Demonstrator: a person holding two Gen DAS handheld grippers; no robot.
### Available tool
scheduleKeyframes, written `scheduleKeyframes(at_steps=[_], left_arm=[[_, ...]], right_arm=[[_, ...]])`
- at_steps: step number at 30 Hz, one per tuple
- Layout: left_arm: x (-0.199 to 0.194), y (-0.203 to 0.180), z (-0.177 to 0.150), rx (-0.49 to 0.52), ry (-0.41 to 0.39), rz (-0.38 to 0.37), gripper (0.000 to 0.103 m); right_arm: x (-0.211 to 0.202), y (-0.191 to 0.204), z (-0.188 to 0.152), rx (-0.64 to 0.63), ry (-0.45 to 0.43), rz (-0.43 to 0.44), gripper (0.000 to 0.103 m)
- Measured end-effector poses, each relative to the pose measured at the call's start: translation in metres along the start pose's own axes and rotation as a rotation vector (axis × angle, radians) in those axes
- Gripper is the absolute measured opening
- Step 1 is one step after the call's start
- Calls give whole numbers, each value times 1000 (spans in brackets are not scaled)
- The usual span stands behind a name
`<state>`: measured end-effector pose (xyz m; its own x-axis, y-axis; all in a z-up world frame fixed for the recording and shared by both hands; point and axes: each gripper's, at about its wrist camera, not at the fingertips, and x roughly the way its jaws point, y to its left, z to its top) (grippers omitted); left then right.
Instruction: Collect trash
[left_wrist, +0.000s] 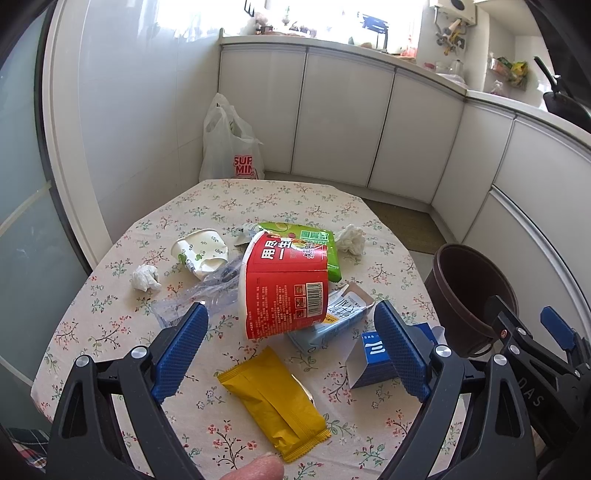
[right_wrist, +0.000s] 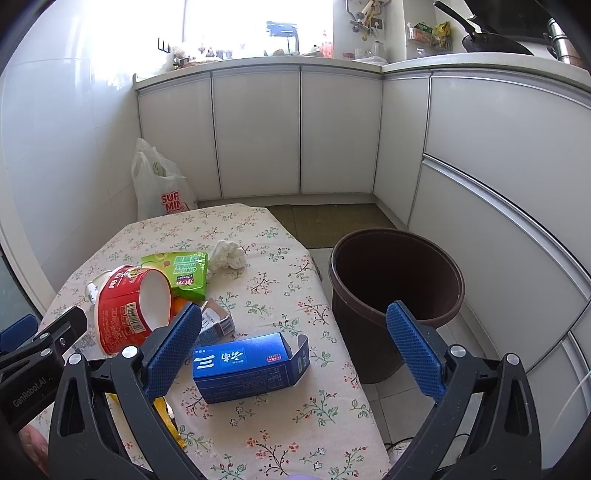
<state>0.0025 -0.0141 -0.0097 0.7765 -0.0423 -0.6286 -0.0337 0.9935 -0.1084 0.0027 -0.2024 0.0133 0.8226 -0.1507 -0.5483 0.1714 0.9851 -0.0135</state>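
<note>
On the floral tablecloth (left_wrist: 229, 199) nearly all of the trash appears uncollected, so the job looks barely begun. A red noodle cup (left_wrist: 284, 284) lies tipped on its side at the middle of the heap, resting against a green snack bag (left_wrist: 317, 243) behind it and a pale blue carton (left_wrist: 328, 325) below it. To its left are a squashed paper cup (left_wrist: 201, 253), a small crumpled tissue (left_wrist: 146, 277) and a piece of clear plastic (left_wrist: 199, 295); a larger wad of tissue (left_wrist: 351, 238) sits near the far right edge. Closer to the cameras lie a yellow wrapper (left_wrist: 277, 402) and an open blue box (right_wrist: 243, 365). The brown bin (right_wrist: 395, 280) stands on the floor just beside the table's right edge, and as far as its interior shows, it holds nothing. The left gripper (left_wrist: 291, 347) hovers above the yellow wrapper with its jaws spread wide and nothing between them; the right gripper (right_wrist: 295, 343) likewise hangs wide apart and unloaded, over the blue box and the table's edge. Every piece probably remains to be picked up and dropped in the bin, with the blue box or yellow wrapper seeming the nearest candidates.
</note>
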Motion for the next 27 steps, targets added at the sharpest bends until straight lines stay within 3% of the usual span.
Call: scheduleKeyframes(at_steps=[27], left_arm=[[4,3,-1,-13,23,5,89]], right_arm=[[2,1,-3,-3,12,-1,96]])
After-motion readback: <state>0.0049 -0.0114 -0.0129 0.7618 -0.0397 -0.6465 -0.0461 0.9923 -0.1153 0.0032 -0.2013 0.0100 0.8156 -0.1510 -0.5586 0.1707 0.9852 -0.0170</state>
